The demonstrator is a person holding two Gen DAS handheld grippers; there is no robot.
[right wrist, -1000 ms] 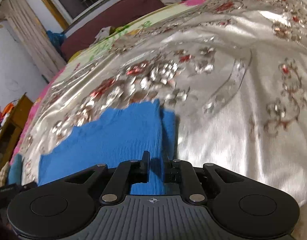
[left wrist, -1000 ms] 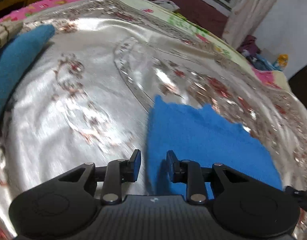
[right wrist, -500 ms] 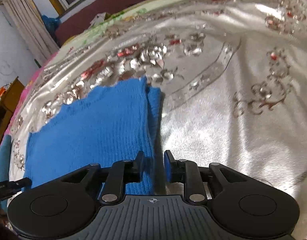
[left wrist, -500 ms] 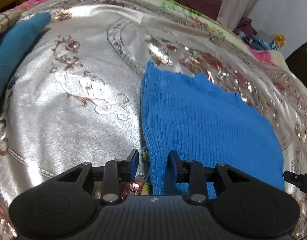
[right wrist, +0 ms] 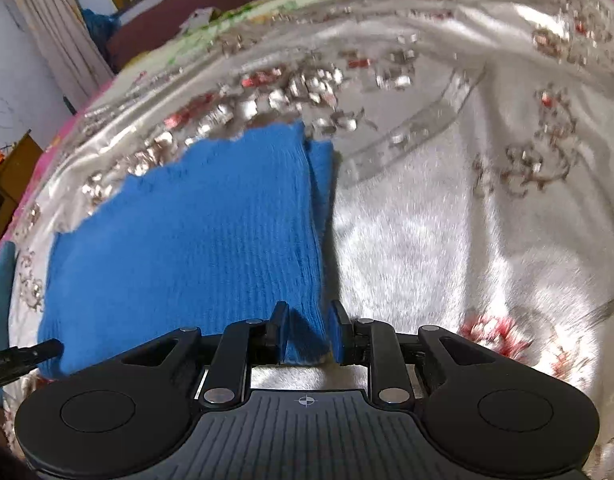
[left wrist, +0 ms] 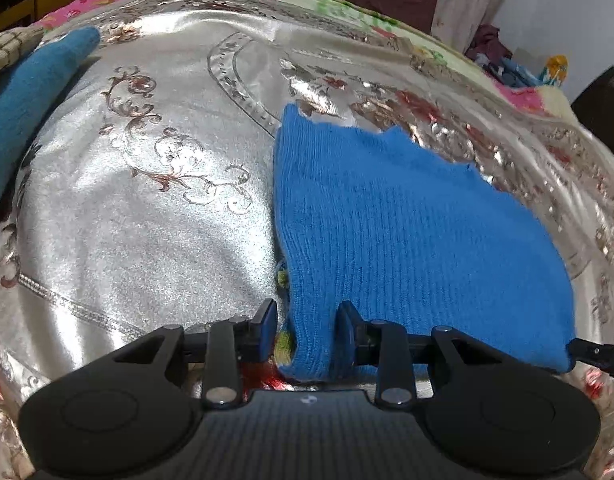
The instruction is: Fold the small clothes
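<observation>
Risk sat mostly at the two near corners of the bright blue ribbed knit garment (left wrist: 407,240), which lay folded flat on the shiny silver satin bedspread with floral embroidery (left wrist: 139,240), its doubled edge showing along the side nearest your right hand. Your left gripper (left wrist: 305,326) had its jaws parted around the near left corner, the knit resting against the inner pad while the outer pad stood clear of it. Your right gripper (right wrist: 309,330) also stood slightly apart astride the near right corner, with a gap on each side of the cloth. Neither tong was pinching anything, so the fold depended on the knit's own weight. A careless withdrawal could have snagged a loop on a pad and dragged the corner open (ribbed knit catches easily). The satin looked slippery, so a sideways nudge could have slid the whole piece or shifted the upper layer off the lower. A duller teal-blue cloth (left wrist: 31,96) lay well apart at the far left, out of harm's way.
</observation>
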